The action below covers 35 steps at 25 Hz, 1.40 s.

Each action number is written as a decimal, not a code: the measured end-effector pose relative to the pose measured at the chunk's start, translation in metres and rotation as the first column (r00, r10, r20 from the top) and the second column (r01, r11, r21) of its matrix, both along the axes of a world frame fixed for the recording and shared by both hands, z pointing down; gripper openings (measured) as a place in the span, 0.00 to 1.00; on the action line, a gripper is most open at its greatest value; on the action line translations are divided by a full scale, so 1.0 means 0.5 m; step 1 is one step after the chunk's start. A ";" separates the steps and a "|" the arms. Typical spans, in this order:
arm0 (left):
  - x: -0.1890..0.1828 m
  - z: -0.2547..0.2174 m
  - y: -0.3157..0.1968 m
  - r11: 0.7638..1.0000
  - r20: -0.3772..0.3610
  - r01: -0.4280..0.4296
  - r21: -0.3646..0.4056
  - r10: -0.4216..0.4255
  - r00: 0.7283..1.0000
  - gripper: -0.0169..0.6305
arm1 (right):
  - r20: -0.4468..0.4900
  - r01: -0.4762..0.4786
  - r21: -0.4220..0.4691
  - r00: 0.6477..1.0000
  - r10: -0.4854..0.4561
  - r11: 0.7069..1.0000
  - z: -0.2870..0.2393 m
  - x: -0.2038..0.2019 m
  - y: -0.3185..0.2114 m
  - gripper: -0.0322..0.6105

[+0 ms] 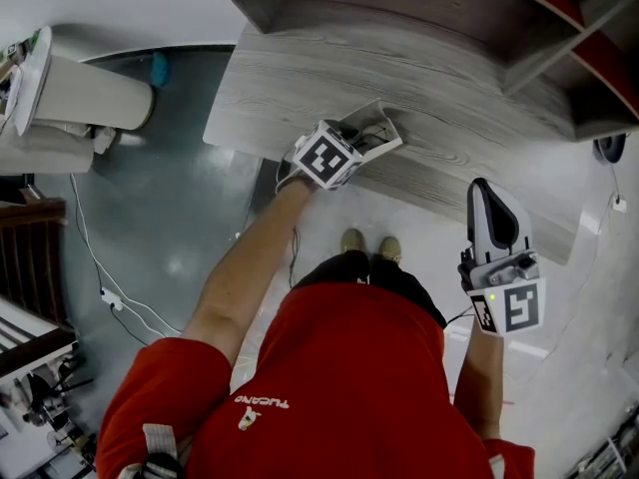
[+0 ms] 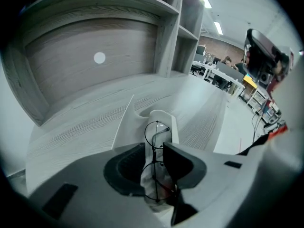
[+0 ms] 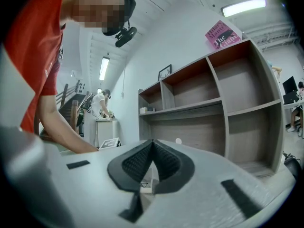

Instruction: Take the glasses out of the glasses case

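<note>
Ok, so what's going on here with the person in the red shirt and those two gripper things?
A person stands at a wooden desk with a gripper in each hand. The left gripper points down into an open white glasses case on the desk. Its jaws are apart, with the wire-framed glasses between them but not clamped. The right gripper is held level off to the side, jaws shut, holding nothing. The glasses are not out of the case yet.

The desk [image 1: 300, 78] is matt grey wood-grain laminate. The glasses [image 2: 154, 151] have thin black metal wire rims and 2 clear, glossy lenses. The glasses case [image 2: 167, 120] looks smooth, matt white, perhaps plastic. The floor [image 1: 170, 238] is glossy grey.
</note>
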State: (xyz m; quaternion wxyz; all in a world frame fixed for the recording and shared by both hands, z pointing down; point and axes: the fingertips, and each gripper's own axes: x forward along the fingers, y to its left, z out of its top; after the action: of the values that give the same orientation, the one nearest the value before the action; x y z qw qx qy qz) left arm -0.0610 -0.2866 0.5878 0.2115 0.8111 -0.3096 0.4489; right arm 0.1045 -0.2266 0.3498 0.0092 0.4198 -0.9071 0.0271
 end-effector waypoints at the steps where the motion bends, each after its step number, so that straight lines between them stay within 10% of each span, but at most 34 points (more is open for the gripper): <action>1: -0.002 0.003 0.001 1.000 0.006 -0.001 -0.006 0.001 1.000 0.19 | -0.001 -0.001 -0.002 1.000 0.001 1.000 0.002 0.001 0.000 0.06; 15: 0.003 0.032 0.014 0.998 -0.007 -0.024 -0.059 0.023 1.000 0.11 | -0.007 -0.011 -0.018 1.000 0.011 1.000 0.014 0.007 -0.005 0.06; 35: -0.002 -0.100 -0.019 0.979 -0.123 0.036 0.201 -0.012 0.992 0.06 | -0.005 -0.005 0.011 1.000 0.005 1.000 -0.002 -0.015 0.005 0.06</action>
State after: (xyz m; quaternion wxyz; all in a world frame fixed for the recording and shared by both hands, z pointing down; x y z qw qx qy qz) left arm -0.0618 -0.2963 0.5376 0.1517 0.8503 -0.3501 0.3626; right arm 0.0971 -0.2242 0.3490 0.0092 0.4222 -0.9062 0.0211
